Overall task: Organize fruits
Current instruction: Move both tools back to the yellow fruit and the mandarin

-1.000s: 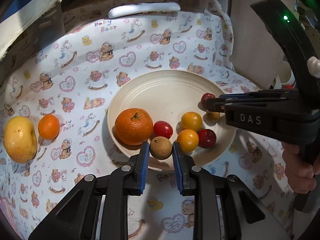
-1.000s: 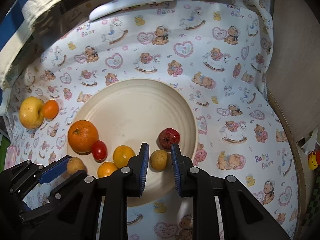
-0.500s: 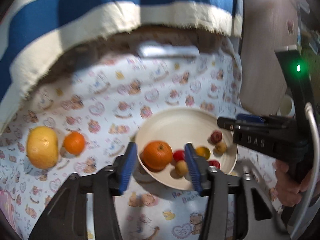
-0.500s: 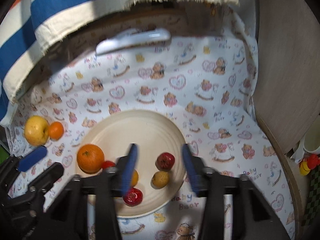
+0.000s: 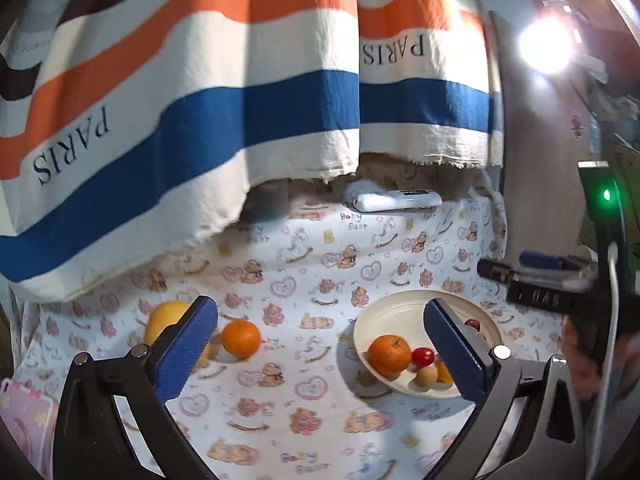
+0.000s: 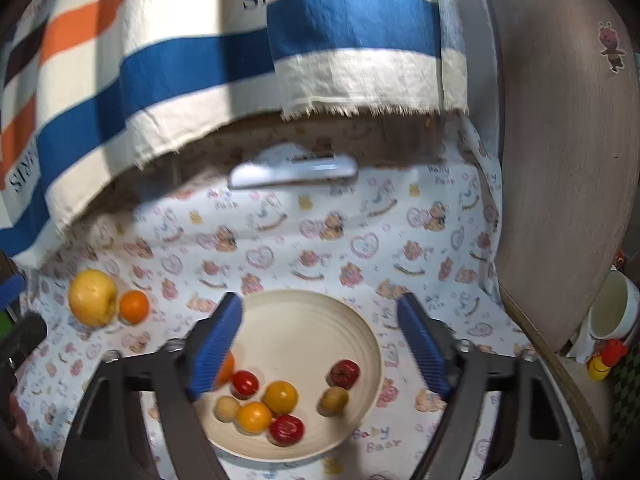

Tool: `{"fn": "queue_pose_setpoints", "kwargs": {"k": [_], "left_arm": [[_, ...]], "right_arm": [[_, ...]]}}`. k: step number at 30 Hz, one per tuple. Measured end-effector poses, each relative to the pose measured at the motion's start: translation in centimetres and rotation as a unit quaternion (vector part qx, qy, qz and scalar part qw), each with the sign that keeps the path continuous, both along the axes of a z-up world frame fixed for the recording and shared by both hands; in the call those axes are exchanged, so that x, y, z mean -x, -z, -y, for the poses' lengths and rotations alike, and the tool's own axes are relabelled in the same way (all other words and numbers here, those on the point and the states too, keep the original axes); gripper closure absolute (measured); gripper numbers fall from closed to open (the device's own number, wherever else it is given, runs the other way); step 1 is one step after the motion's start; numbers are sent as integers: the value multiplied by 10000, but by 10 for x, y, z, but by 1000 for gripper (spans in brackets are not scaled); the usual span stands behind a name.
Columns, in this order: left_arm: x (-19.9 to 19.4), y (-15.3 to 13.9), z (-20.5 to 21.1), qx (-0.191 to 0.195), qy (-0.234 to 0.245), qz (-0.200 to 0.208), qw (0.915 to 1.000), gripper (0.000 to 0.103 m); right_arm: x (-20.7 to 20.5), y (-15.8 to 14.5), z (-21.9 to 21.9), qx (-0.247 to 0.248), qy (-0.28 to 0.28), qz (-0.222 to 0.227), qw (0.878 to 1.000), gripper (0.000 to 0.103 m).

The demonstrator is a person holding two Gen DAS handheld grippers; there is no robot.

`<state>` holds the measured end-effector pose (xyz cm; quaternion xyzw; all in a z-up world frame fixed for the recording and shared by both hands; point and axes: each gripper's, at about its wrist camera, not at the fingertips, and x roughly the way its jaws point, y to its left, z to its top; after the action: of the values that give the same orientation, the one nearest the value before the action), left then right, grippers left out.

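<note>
Right wrist: bear-print cloth [image 6: 360, 248] under striped towel [image 6: 200, 60]

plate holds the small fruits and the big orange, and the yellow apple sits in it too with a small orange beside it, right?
Not quite. The yellow apple is not in the plate; it lies on the printed cloth off to the plate's left, with the small orange beside it. The right wrist view shows this. The small fruits and the big orange are in the plate.

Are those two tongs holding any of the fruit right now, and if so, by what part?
Nothing is held. The left tongs and right tongs both stand open and empty, having just been opening, above the plate of fruit.
</note>
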<state>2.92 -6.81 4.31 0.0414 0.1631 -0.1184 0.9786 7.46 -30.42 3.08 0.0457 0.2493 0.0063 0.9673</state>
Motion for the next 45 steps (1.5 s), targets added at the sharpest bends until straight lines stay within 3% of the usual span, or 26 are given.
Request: {"fn": "queue_pose_setpoints", "kwargs": {"k": [9, 24, 34, 45], "left_arm": [[2, 4, -52, 113, -483, 145, 9987, 1], [3, 26, -89, 264, -749, 336, 9963, 1], [-8, 27, -119, 572, -1122, -67, 9920, 1], [-33, 29, -174, 961, -1606, -456, 9813, 1]], "right_arm": [[11, -2, -12, 29, -151, 385, 9991, 18], [12, 11, -31, 237, -358, 524, 9977, 17], [24, 10, -51, 338, -538, 488, 9968, 17], [6, -11, -119, 503, -891, 541, 9933, 13]]}}
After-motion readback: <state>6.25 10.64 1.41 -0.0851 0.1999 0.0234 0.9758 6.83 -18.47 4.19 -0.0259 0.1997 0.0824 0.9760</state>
